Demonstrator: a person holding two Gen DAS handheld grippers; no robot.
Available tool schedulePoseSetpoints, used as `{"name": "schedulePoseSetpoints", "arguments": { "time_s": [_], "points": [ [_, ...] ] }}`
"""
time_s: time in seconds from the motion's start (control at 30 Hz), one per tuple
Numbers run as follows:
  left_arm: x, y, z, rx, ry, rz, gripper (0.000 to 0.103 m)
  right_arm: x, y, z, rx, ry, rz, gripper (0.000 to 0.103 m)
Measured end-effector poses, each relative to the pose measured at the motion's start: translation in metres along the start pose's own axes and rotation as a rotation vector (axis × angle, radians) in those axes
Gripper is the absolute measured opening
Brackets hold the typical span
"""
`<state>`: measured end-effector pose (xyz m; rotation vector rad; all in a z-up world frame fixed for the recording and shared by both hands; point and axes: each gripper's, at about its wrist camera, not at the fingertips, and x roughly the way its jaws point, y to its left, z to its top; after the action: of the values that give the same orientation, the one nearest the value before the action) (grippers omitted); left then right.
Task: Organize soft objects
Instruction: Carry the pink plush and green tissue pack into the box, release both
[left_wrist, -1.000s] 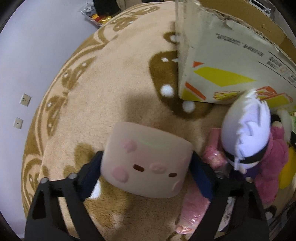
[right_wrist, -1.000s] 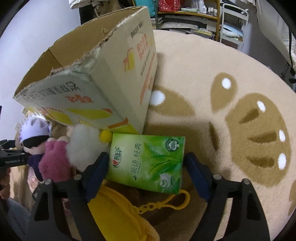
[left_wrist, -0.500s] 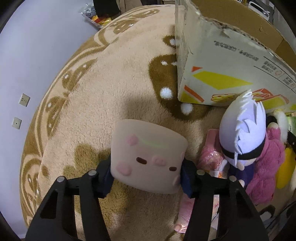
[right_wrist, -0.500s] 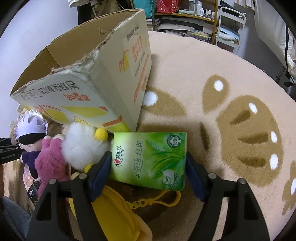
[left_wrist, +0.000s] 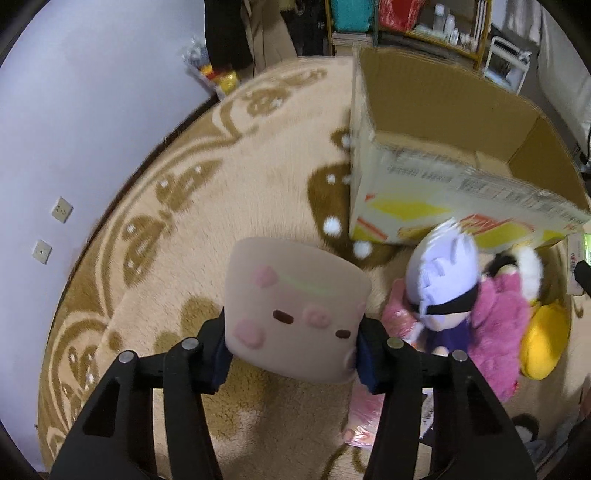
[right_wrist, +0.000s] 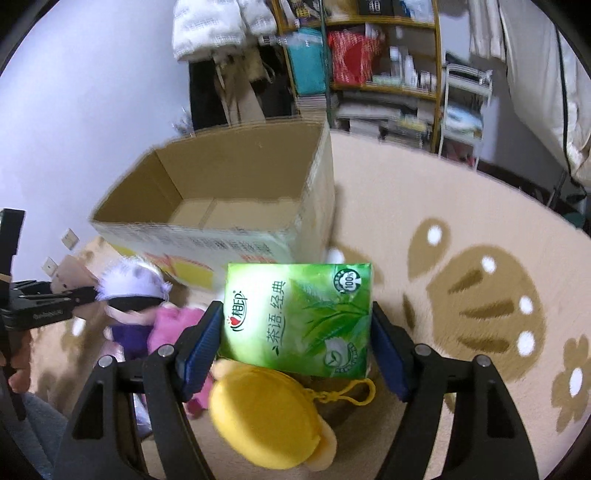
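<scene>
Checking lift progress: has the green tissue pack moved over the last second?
Yes. The green tissue pack, held by the right gripper, rose; the cardboard box opening now shows.

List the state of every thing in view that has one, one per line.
Left claw: shut on the beige cube plush, lifted.
Right claw: shut on the green tissue pack, lifted.
Cardboard box: open on top, upright.
White-haired doll: lying in the pile.
Yellow plush: lying on the rug.
</scene>
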<state>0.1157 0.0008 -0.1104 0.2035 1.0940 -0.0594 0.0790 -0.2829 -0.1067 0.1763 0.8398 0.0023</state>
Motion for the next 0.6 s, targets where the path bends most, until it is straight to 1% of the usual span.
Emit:
{"name": "schedulePoseSetpoints", "arguments": {
  "time_s": [0.13,0.27,0.4,0.6],
  "points": [
    [-0.031,-0.006,-0.002,0.020,-0.108,-0.002,0.053,-0.029,0.008,0.005,-0.016,-0.085,0.003,0.079],
    [-0.058,-0.012,-0.004,0.044,-0.218,0.006,0.053,-0.051,0.015,0.010,-0.022,-0.148,0.005,0.079],
    [-0.080,-0.016,-0.003,0.055,-0.308,0.013,0.053,-0.067,0.017,0.019,-0.022,-0.199,0.013,0.079],
    [-0.100,-0.023,-0.001,0.077,-0.406,0.012,0.053,-0.079,0.023,0.032,-0.051,-0.250,0.015,0.079]
  ]
}}
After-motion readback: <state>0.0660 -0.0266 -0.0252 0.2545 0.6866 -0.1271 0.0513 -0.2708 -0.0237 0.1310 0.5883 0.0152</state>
